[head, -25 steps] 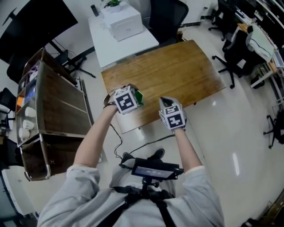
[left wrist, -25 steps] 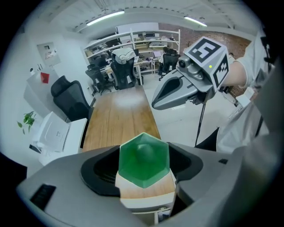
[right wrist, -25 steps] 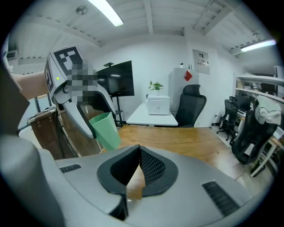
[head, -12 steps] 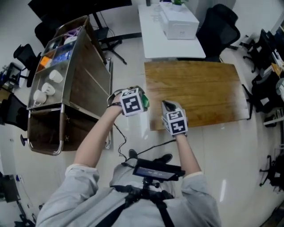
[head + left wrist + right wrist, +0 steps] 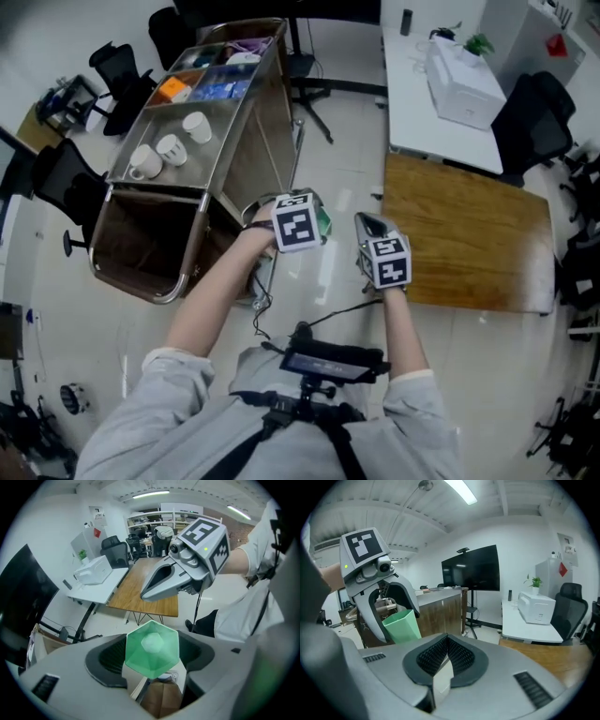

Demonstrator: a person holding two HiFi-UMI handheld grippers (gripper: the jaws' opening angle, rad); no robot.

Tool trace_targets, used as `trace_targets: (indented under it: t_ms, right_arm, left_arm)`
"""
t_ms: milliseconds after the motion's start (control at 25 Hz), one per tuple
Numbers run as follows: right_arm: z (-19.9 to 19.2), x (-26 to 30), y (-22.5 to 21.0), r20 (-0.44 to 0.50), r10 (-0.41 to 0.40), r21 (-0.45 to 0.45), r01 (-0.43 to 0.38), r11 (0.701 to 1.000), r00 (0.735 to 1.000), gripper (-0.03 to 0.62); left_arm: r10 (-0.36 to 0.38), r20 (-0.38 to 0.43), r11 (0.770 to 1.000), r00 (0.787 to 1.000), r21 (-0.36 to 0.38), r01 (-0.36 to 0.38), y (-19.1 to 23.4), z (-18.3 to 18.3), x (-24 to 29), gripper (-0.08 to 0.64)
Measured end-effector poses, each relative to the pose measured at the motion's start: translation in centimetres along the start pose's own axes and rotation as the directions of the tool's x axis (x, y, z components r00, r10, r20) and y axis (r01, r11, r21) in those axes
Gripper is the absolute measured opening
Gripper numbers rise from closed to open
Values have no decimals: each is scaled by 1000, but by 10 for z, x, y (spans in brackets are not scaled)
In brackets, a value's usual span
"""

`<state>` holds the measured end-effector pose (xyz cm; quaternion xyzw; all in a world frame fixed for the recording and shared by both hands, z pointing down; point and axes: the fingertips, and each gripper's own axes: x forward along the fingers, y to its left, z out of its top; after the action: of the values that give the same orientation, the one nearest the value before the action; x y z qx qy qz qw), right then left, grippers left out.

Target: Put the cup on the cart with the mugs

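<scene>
A green faceted cup (image 5: 152,648) sits bottom-first between the jaws of my left gripper (image 5: 152,660), which is shut on it. In the head view the cup (image 5: 324,223) shows as a green edge beside that gripper's marker cube, above the floor and just right of the cart (image 5: 246,131). Three white mugs (image 5: 171,148) lie in the cart's top tray. My right gripper (image 5: 444,660) is shut with nothing in it; it hovers beside the left one (image 5: 367,225). The right gripper view shows the cup (image 5: 402,625) in the left gripper.
A wooden table (image 5: 469,234) stands to the right, with a white desk (image 5: 441,103) and a white box behind it. Coloured packets (image 5: 202,80) fill the cart's far compartments. Office chairs (image 5: 122,70) stand around, and a cable (image 5: 328,305) runs across the floor.
The head view has swung left: the cart came from the left edge towards the middle and the wooden table slid right. Both grippers keep their places, and the cup stays held.
</scene>
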<state>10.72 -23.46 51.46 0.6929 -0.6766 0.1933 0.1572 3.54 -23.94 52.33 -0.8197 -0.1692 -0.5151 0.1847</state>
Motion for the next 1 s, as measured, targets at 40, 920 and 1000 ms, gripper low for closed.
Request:
trace_targets:
  t_ms: [40,920,1000]
  right_arm:
    - [7,8,11,8,15,-4,-15,1000,1000,2]
    - [152,95,155,20,508,-308,-478,822,861,2]
    - [164,101,161,18,537,-336,-501,798,843,2]
  left_arm:
    - [5,-2,1000,1000,-12,-6,1,-11,-7,327]
    - [259,-72,875,963,-405,-265,74,-117,-155,327]
    - [280,-100,852,955,-432,-295,85,-128,-168,327]
